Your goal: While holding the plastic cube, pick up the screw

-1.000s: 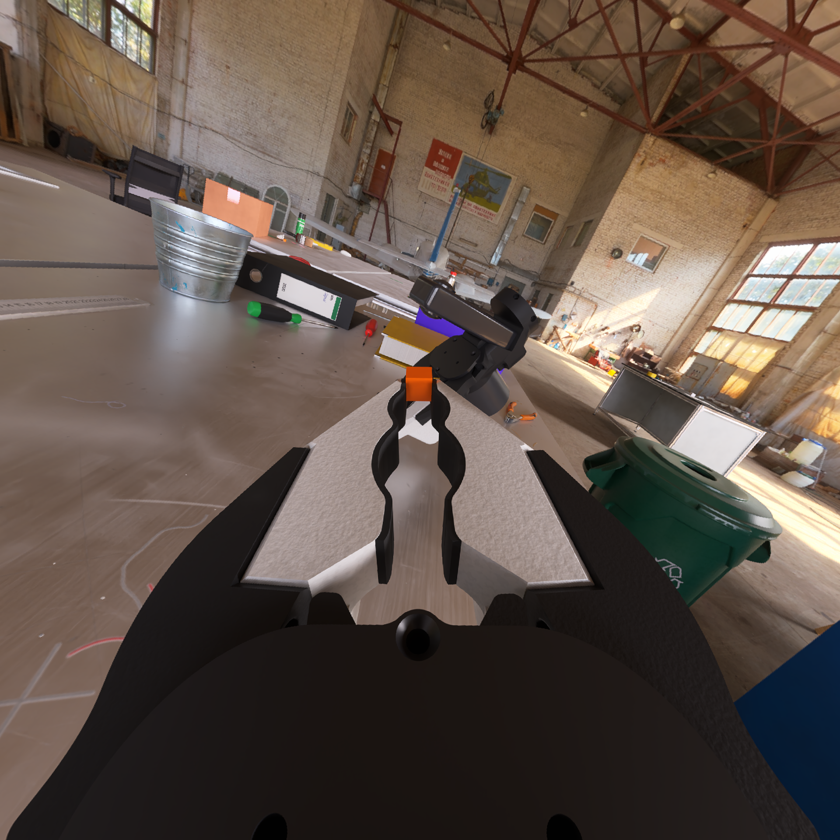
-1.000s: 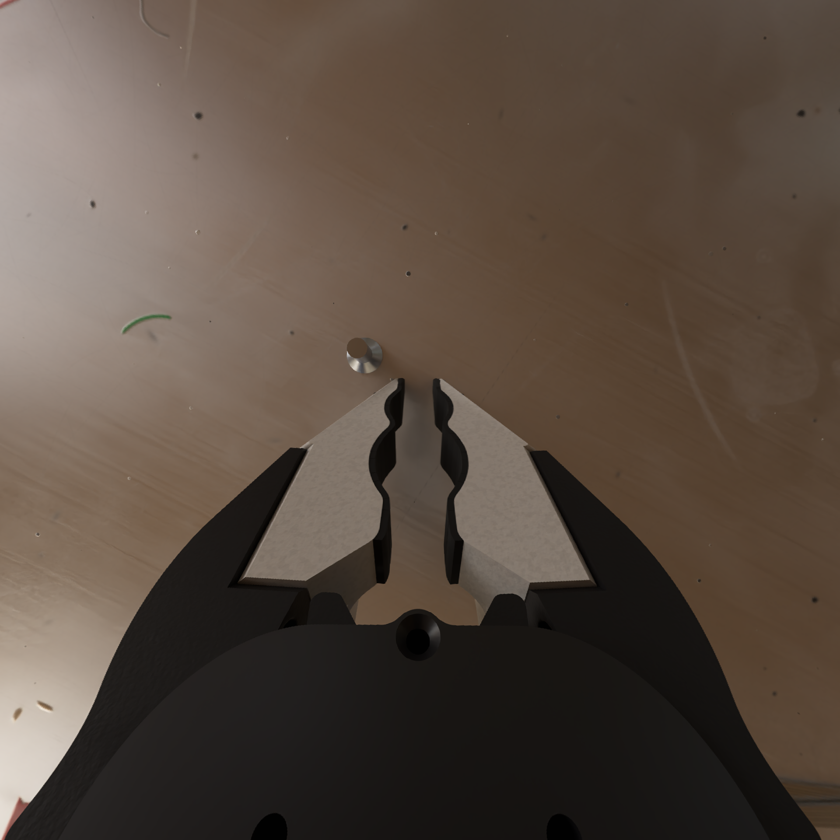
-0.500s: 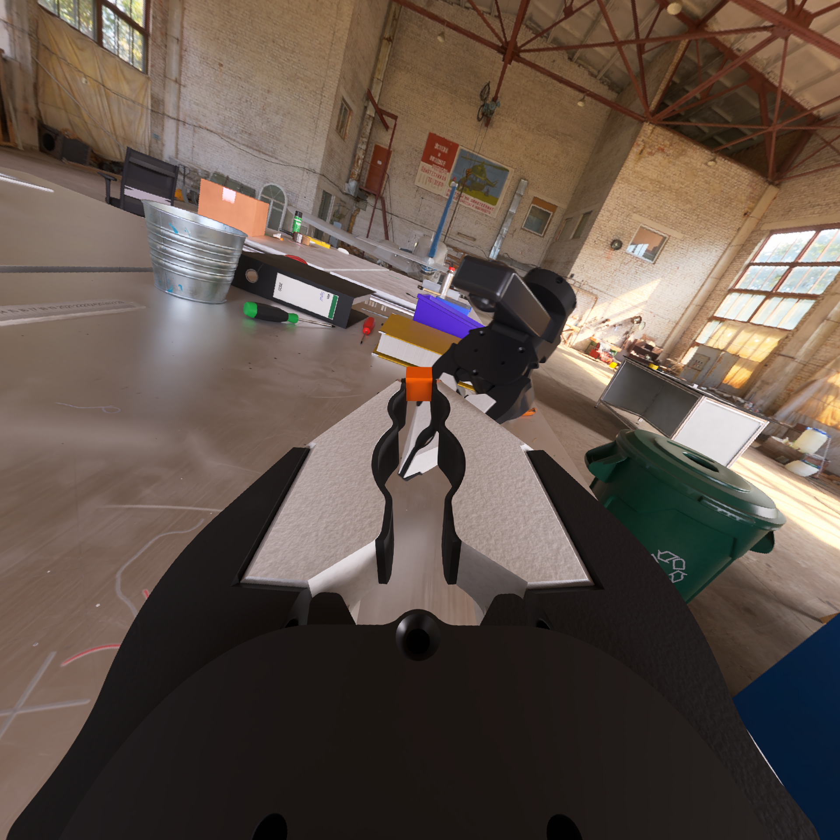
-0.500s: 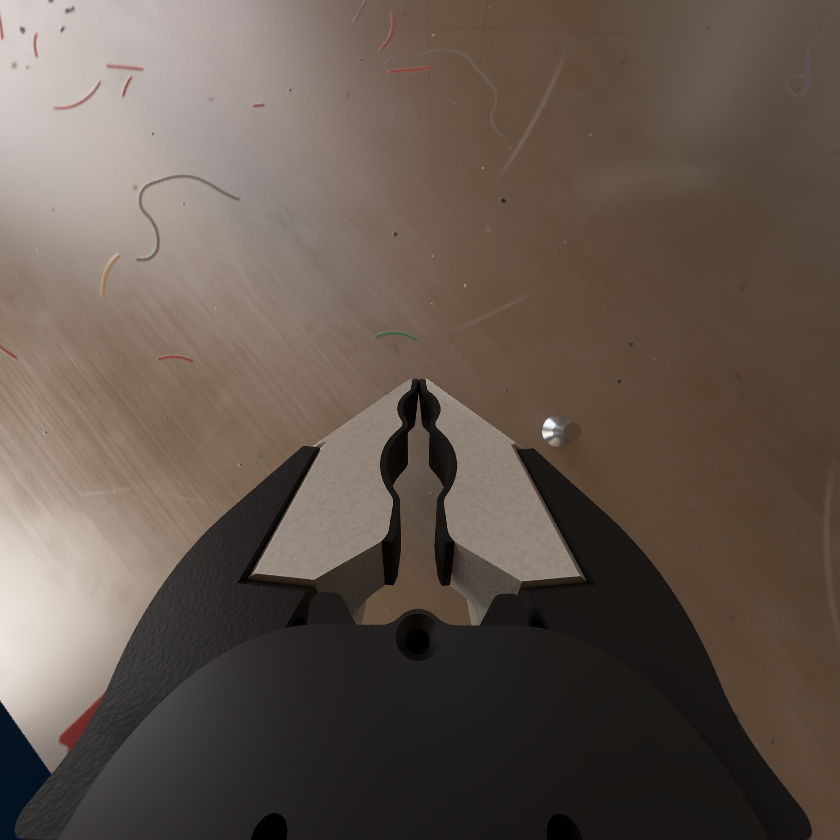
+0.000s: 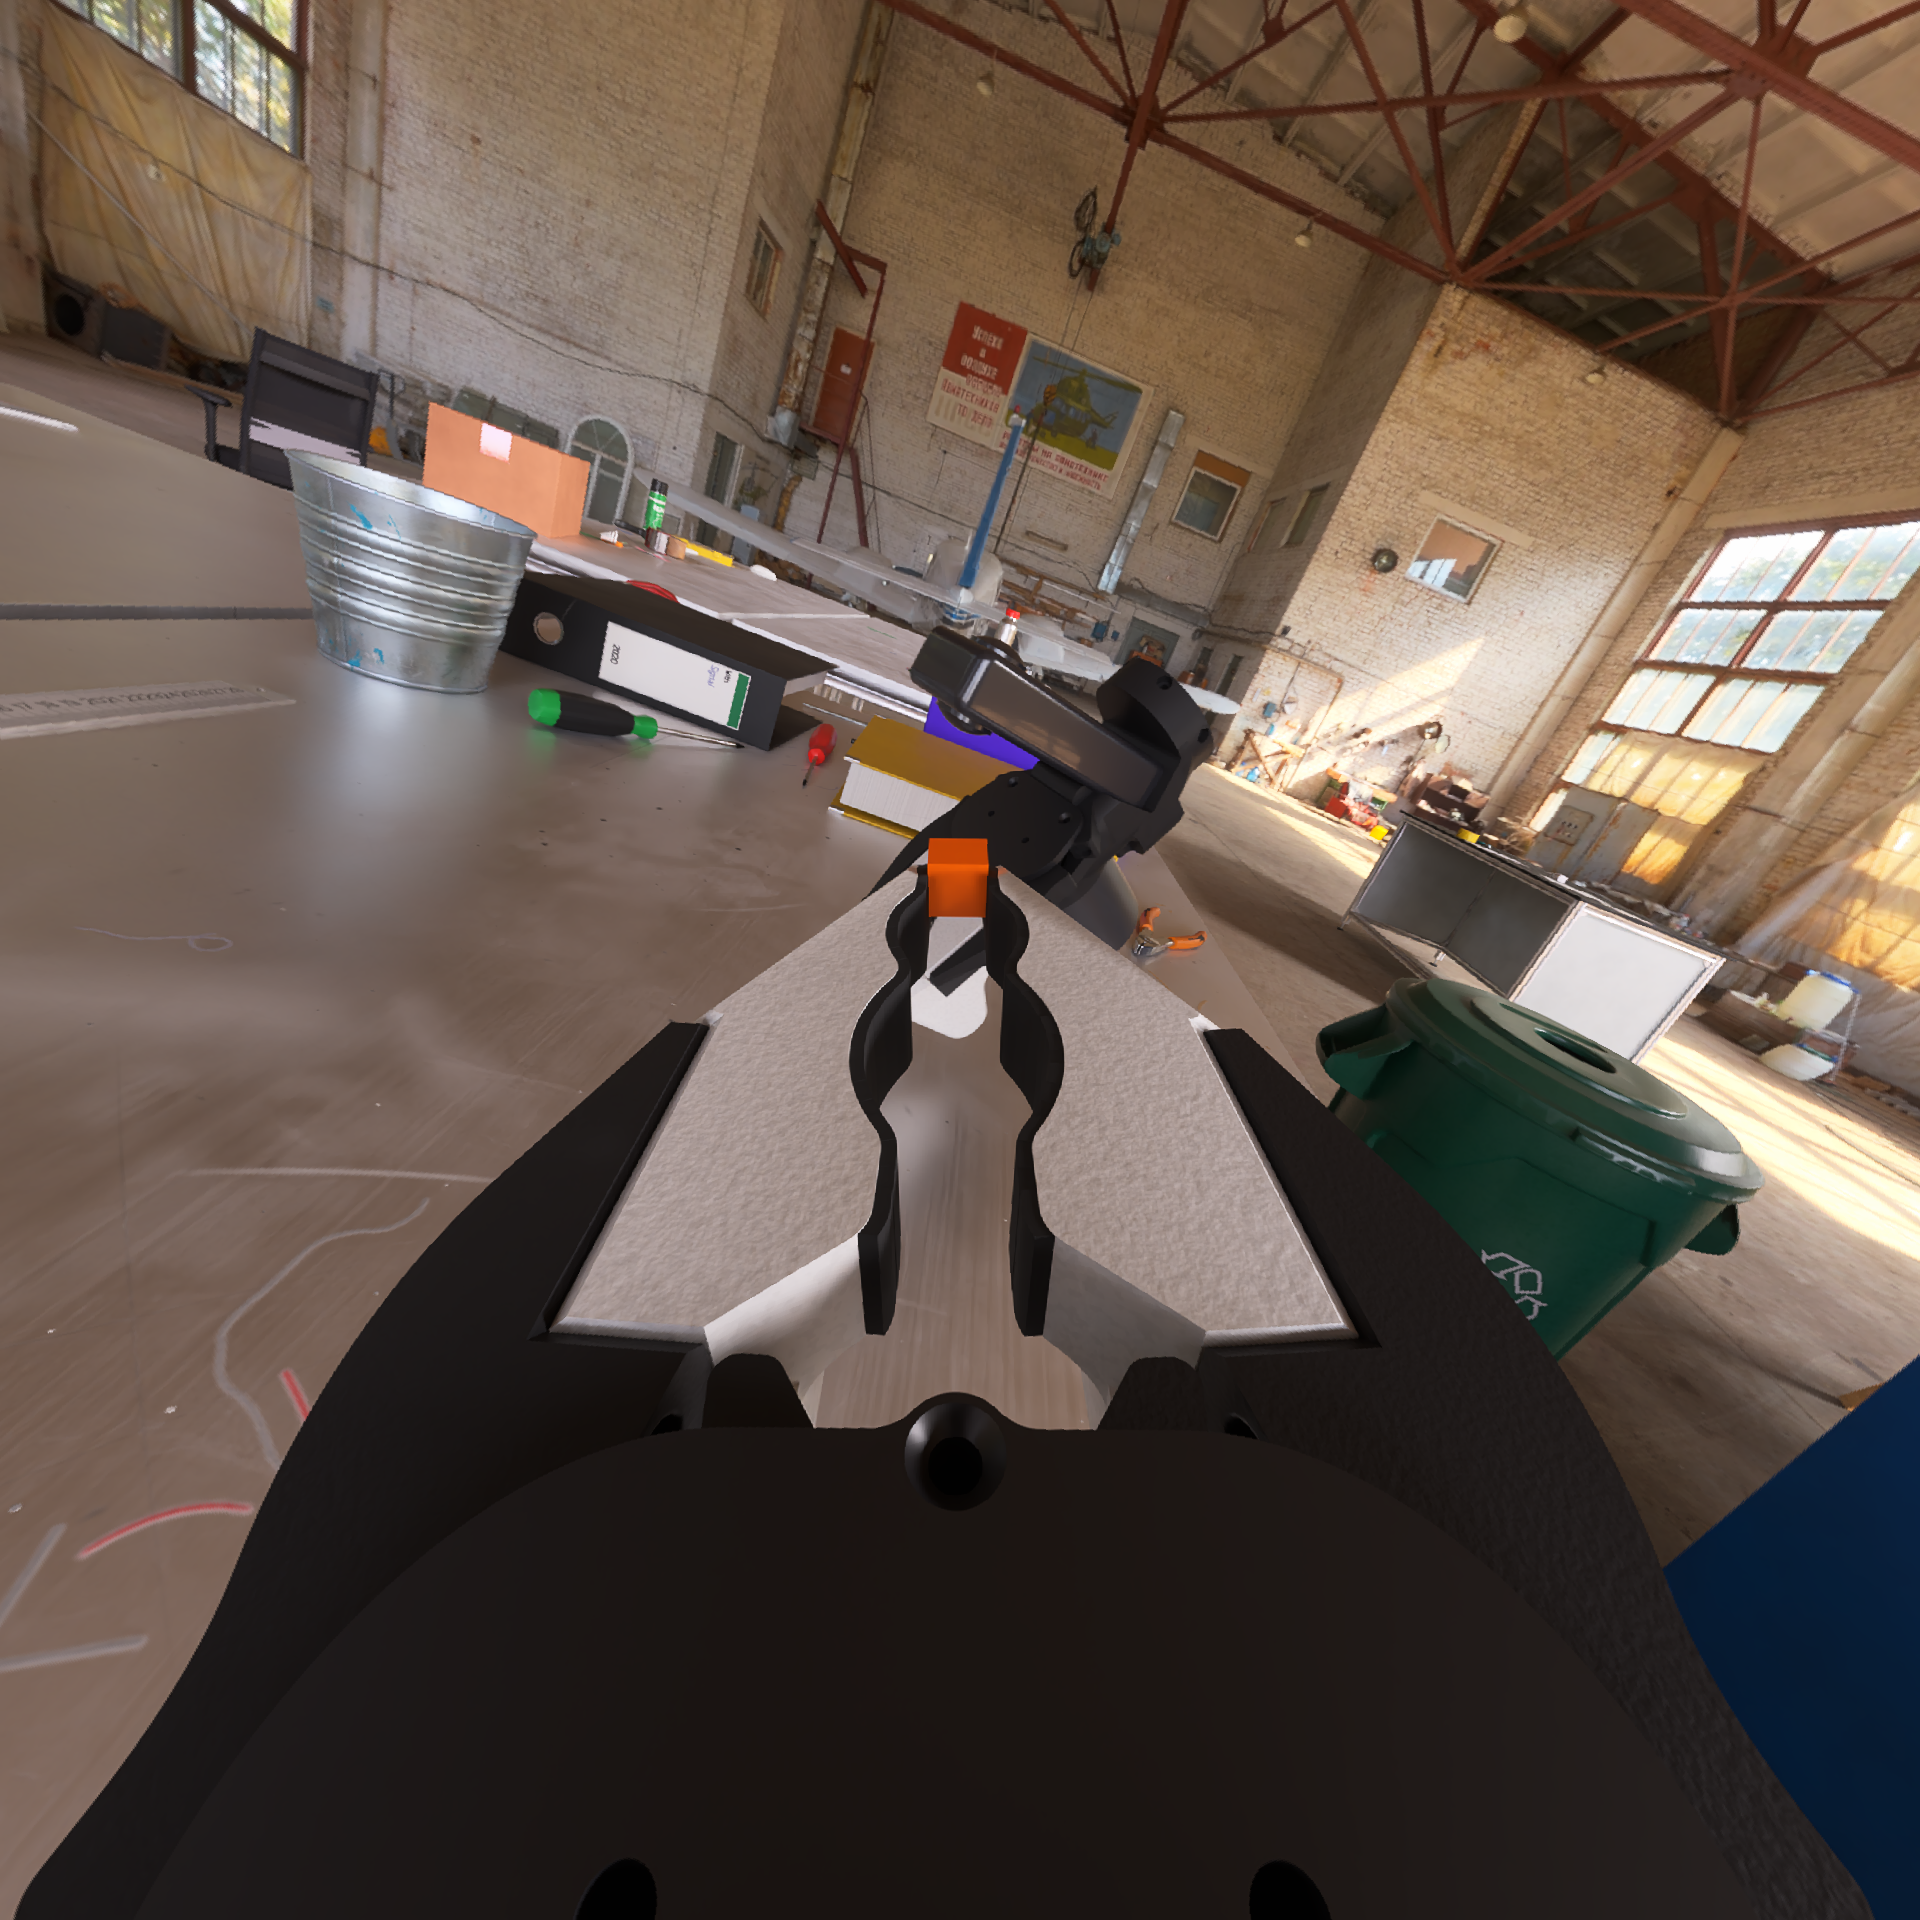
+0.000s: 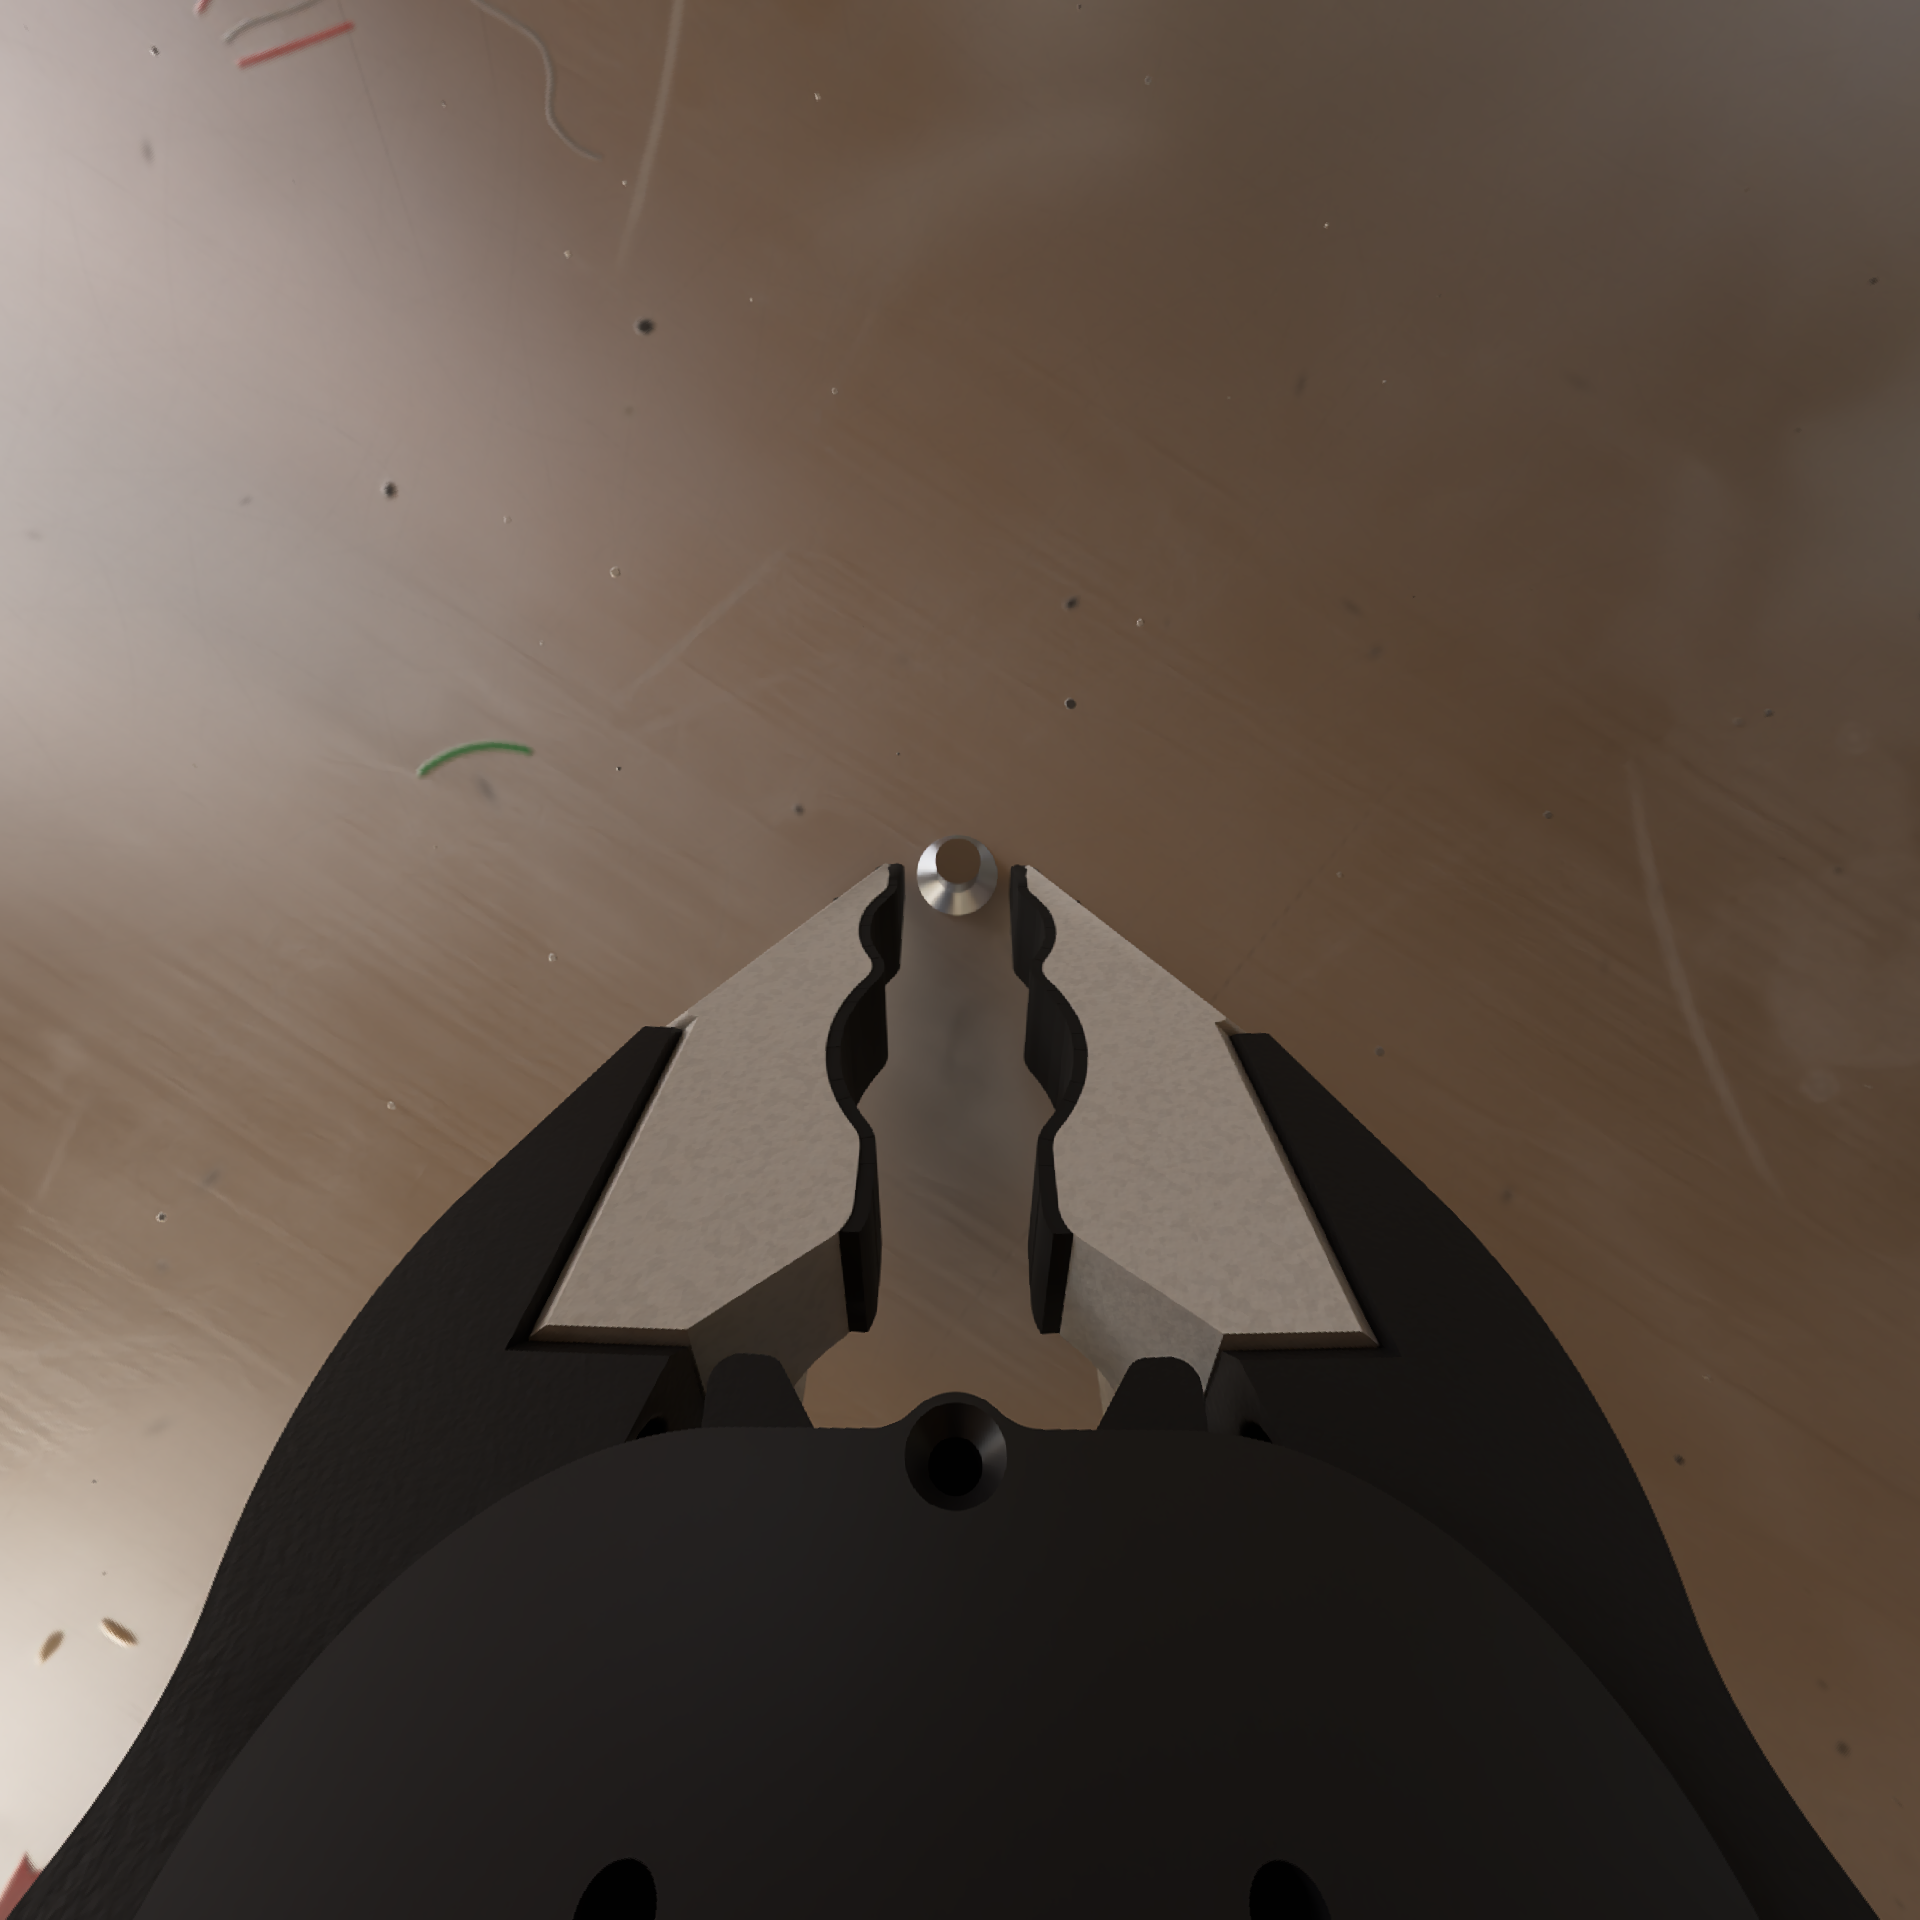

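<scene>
Left gripper (image 5: 957, 902) clenched on the orange plastic cube (image 5: 956, 877), pinched at the very fingertips and held above the grey table (image 5: 312, 935). Just beyond the cube, seen from the left wrist view: the right gripper (image 5: 1049, 790), black, tilted nose-down toward the tabletop. Right gripper (image 6: 955, 878) released, jaws apart, pointing down at the table (image 6: 1351, 520). Between its two fingertips, at the very mouth of the gap: the screw (image 6: 954, 876), small and silver, standing on the tabletop with the hollow head facing the camera, touching neither finger as far as can be told. Around it, scratches, dark specks and a short green wire scrap (image 6: 475, 757) off to the left. Farther out in the left wrist view: a yellow book (image 5: 904, 779) with a purple book (image 5: 971, 740) on it, a small red screwdriver (image 5: 819, 748), a green-handled screwdriver (image 5: 597, 715), a black binder (image 5: 665, 665) lying flat, a galvanised metal bucket (image 5: 410, 582), and an orange cardboard box (image 5: 504, 473) behind. Near the table's far edge, orange-handled pliers (image 5: 1169, 940). Off the table to the right, a green wheeled bin (image 5: 1538, 1153) on the floor of a brick hall.
</scene>
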You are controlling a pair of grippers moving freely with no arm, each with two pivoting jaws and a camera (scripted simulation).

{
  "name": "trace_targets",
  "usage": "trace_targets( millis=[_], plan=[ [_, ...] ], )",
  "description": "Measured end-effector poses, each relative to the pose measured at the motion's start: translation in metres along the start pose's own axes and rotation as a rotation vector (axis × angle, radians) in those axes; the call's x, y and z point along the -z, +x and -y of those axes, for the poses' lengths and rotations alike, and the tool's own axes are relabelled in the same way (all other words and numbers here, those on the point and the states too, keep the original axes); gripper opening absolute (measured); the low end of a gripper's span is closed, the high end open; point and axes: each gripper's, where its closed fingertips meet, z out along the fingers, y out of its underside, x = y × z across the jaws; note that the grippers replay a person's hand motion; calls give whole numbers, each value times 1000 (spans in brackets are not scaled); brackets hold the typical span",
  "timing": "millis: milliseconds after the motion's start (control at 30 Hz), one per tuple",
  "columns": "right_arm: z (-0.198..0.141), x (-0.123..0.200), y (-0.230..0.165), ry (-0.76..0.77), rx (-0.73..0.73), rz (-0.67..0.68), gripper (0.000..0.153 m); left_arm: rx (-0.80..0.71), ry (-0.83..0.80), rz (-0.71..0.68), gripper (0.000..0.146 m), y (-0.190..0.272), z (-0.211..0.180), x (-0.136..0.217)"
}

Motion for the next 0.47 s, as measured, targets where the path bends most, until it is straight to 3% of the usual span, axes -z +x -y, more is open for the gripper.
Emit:
trace_targets(
  millis=[100, 467],
  plan=[
    [2, -3, 0, 11, -19, 20, 9, 6, -17, -6, 9, 0, -4, -3],
    [4, 9, -27, 50, 22, 126, 8, 54, -169, 30, 9, -1, -32, -19]
  ],
)
